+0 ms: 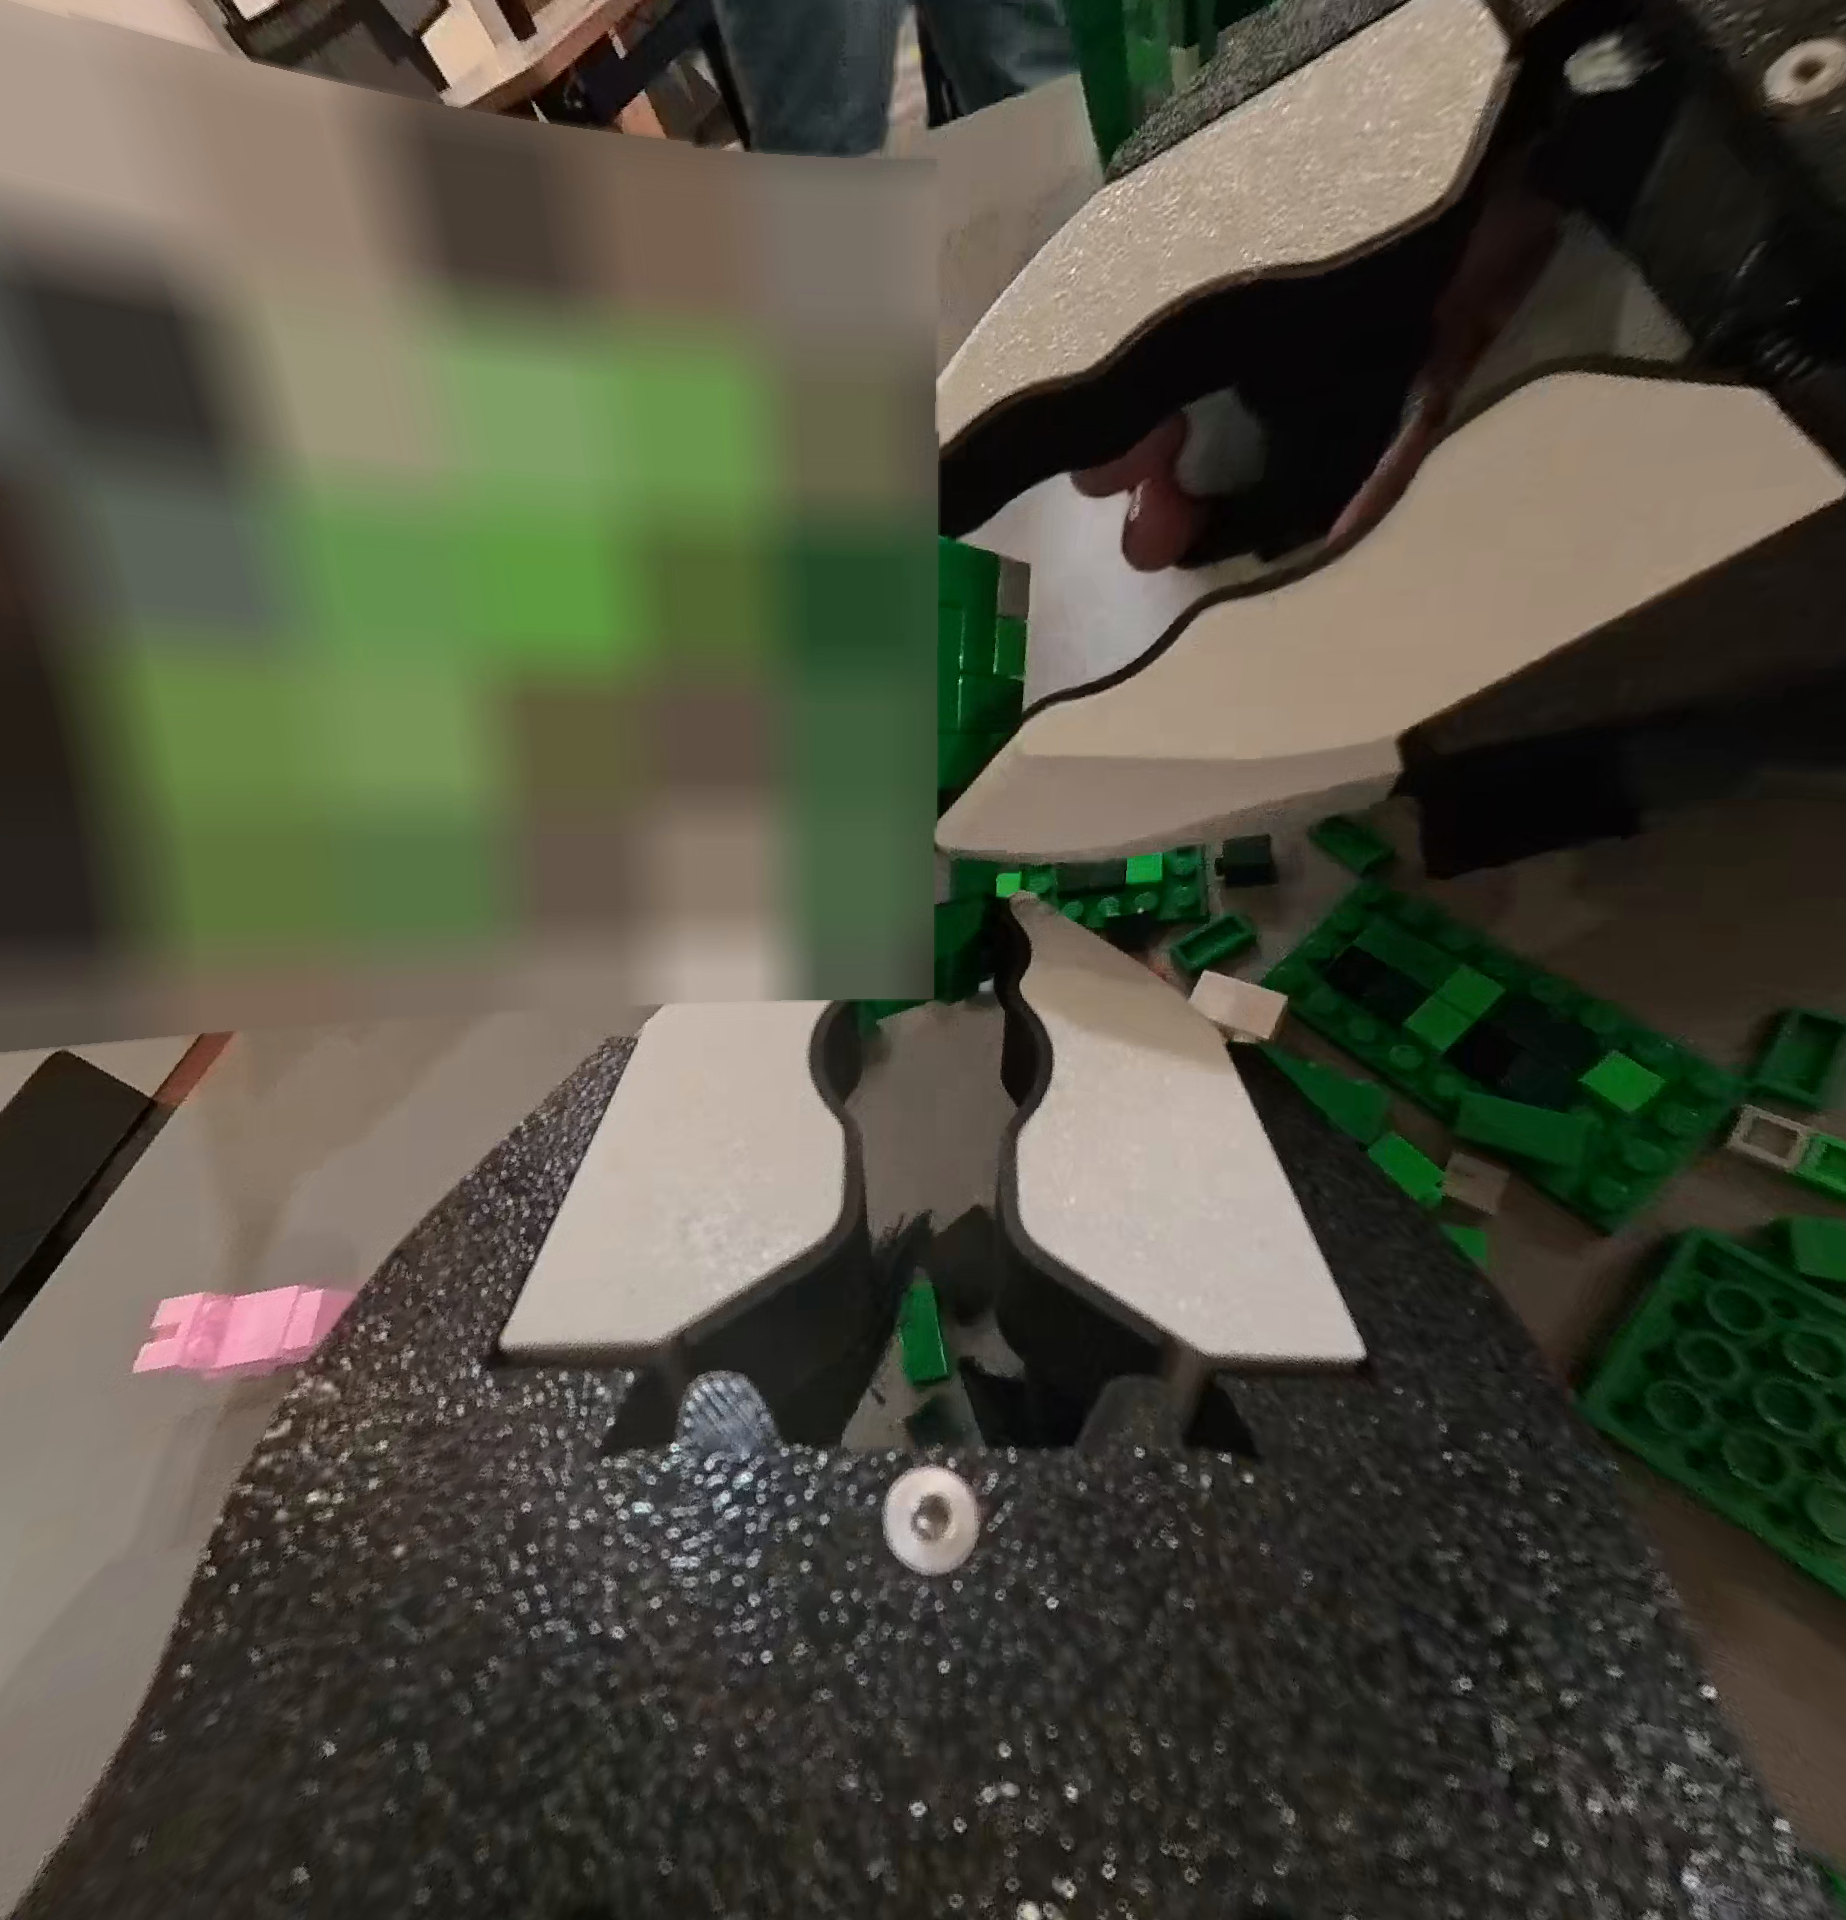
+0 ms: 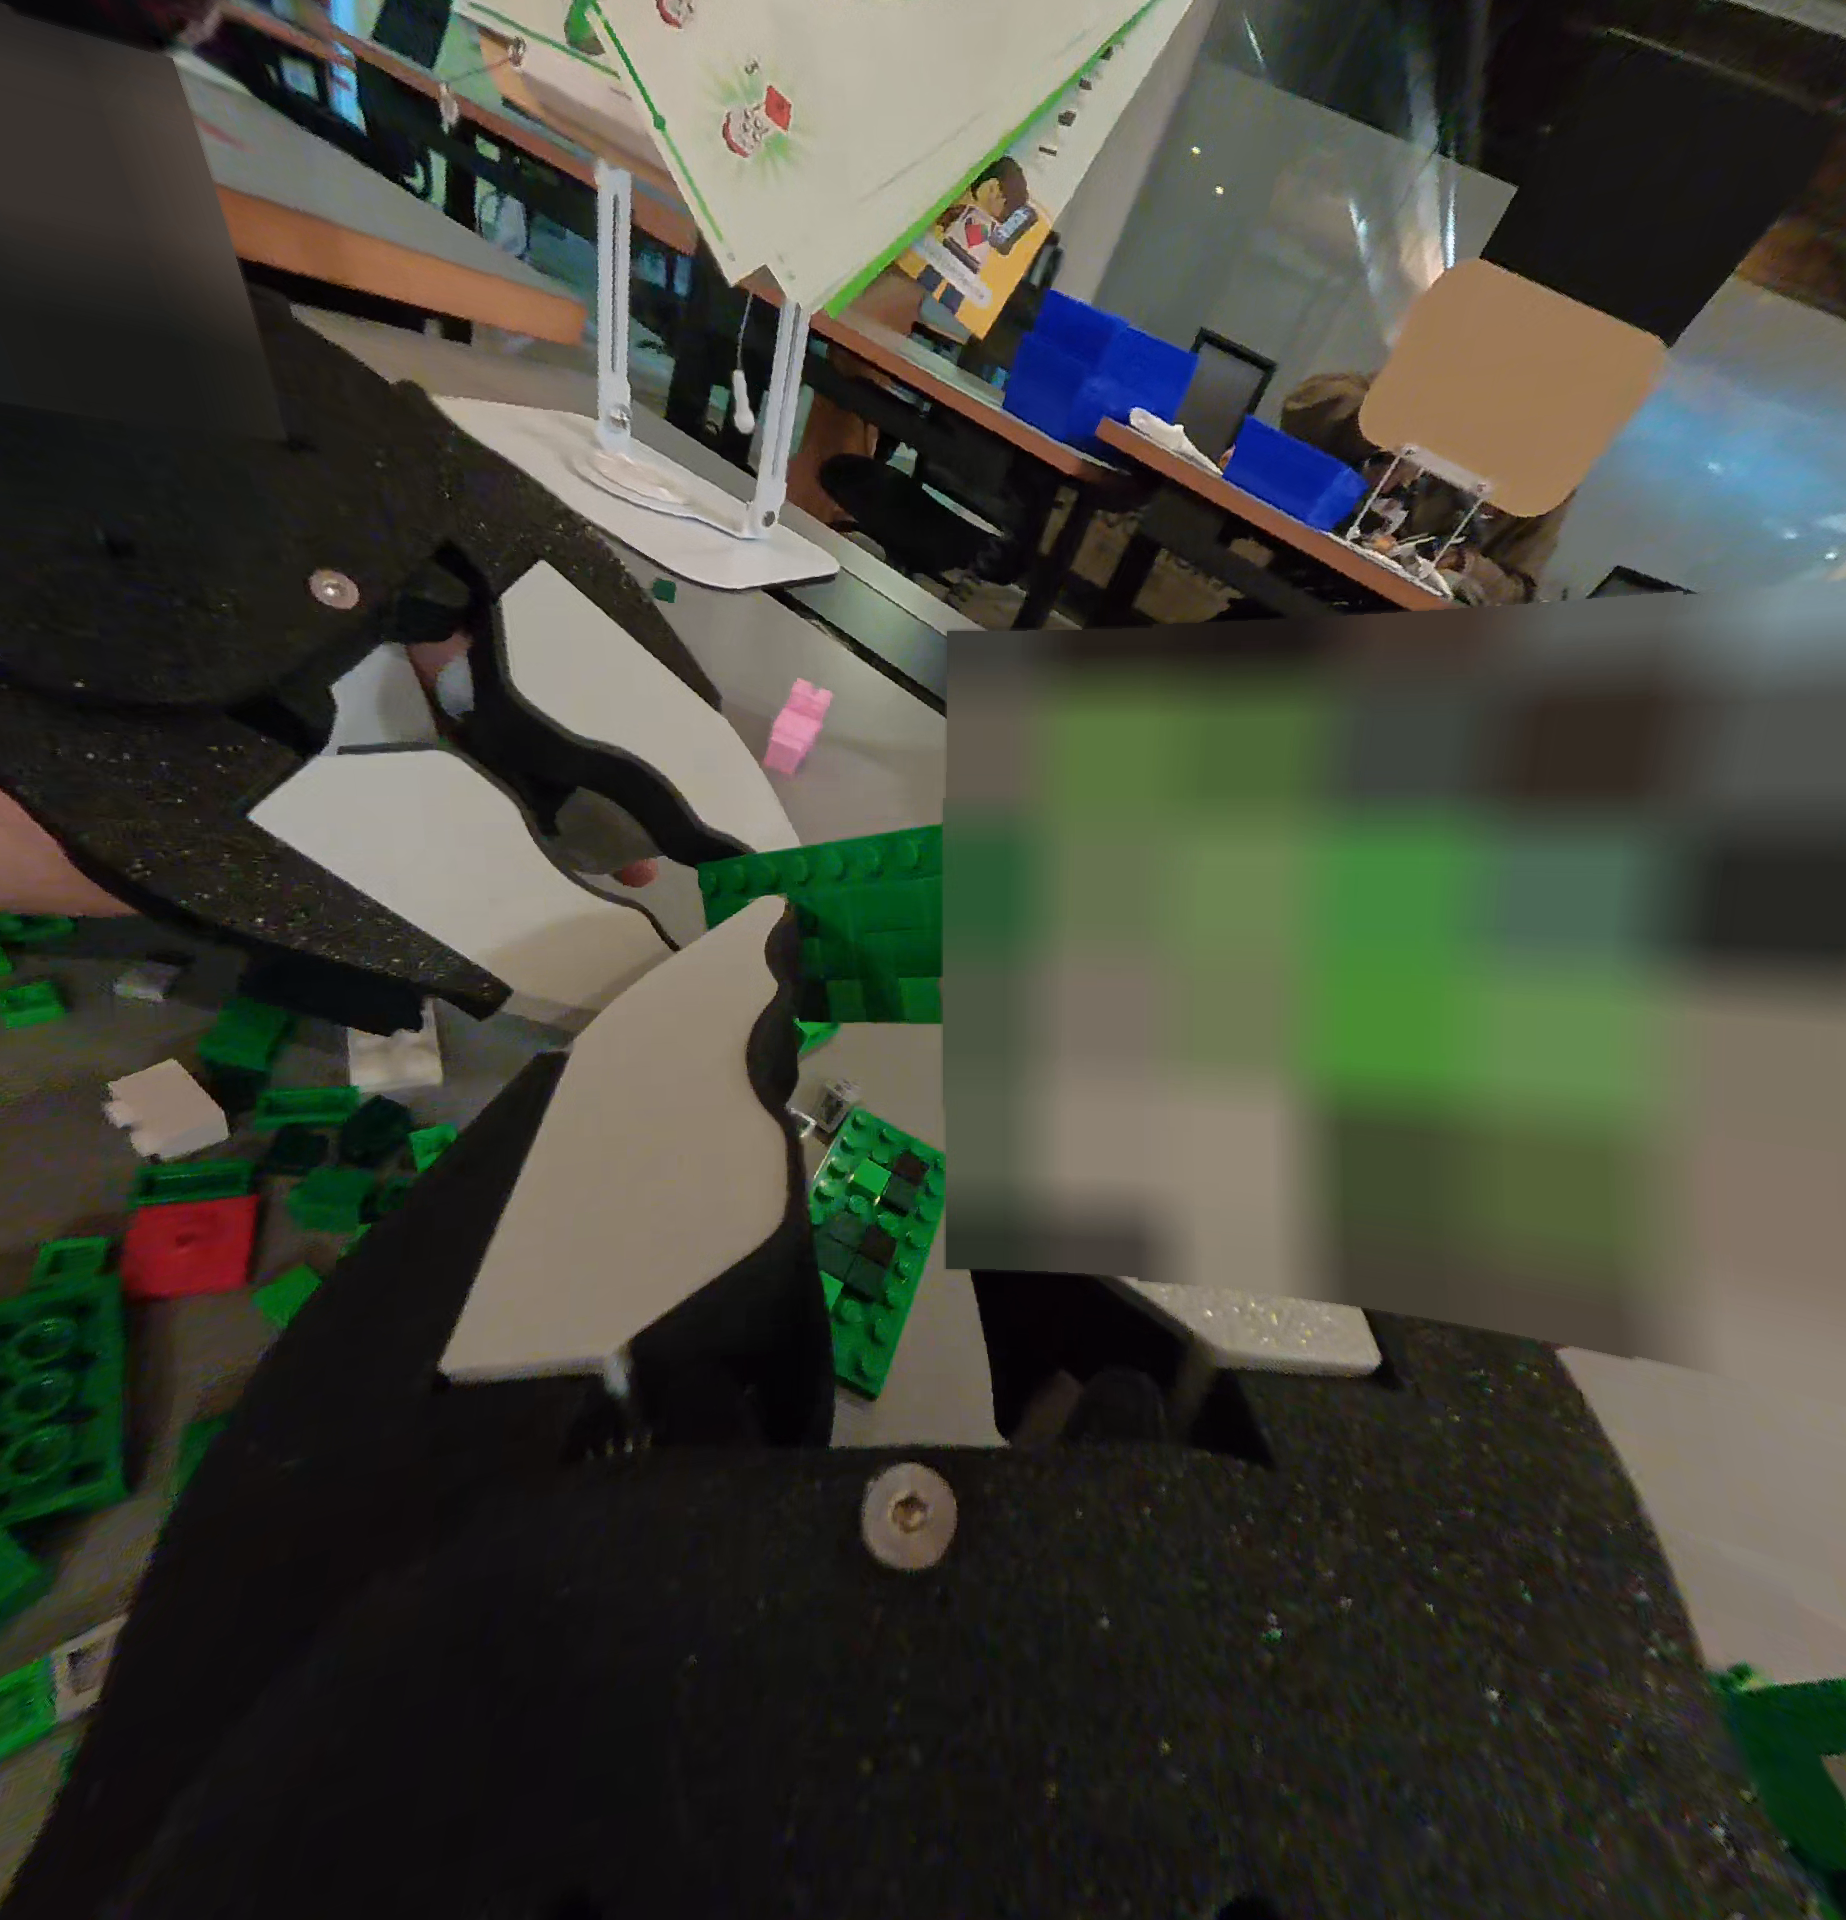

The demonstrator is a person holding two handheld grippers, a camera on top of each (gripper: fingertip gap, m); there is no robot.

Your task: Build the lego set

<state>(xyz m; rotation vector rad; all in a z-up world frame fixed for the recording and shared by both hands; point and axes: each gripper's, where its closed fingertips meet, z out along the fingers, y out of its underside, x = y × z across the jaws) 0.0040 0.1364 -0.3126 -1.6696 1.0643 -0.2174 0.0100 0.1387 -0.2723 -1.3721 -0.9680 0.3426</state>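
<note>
A green lego build stands between both grippers, mostly under blur patches; part of it shows in the left wrist view (image 1: 976, 644) and its studded plate edge in the right wrist view (image 2: 825, 862). My left gripper (image 1: 960, 920) has its jaws narrow, with green at the tips; from the right wrist view it (image 2: 690, 894) pinches the plate's left edge. My right gripper (image 2: 1002, 1039) has its jaws wide around the build. Its left finger (image 2: 638, 1143) touches the green; the other is mostly hidden. In the left wrist view it (image 1: 960, 634) straddles the build, its tips hidden.
Loose green pieces lie on the grey table: a plate with dark tiles (image 1: 1470, 1018) (image 2: 877, 1216), an upside-down plate (image 1: 1750, 1403) (image 2: 36, 1382), a red brick (image 2: 192, 1242), a white brick (image 2: 166, 1112) and a pink piece (image 1: 244, 1330) (image 2: 799, 727). A booklet (image 2: 846, 125) hangs on a white stand (image 2: 690, 520). One gripper's finger ends stand about 4 cm off the other's.
</note>
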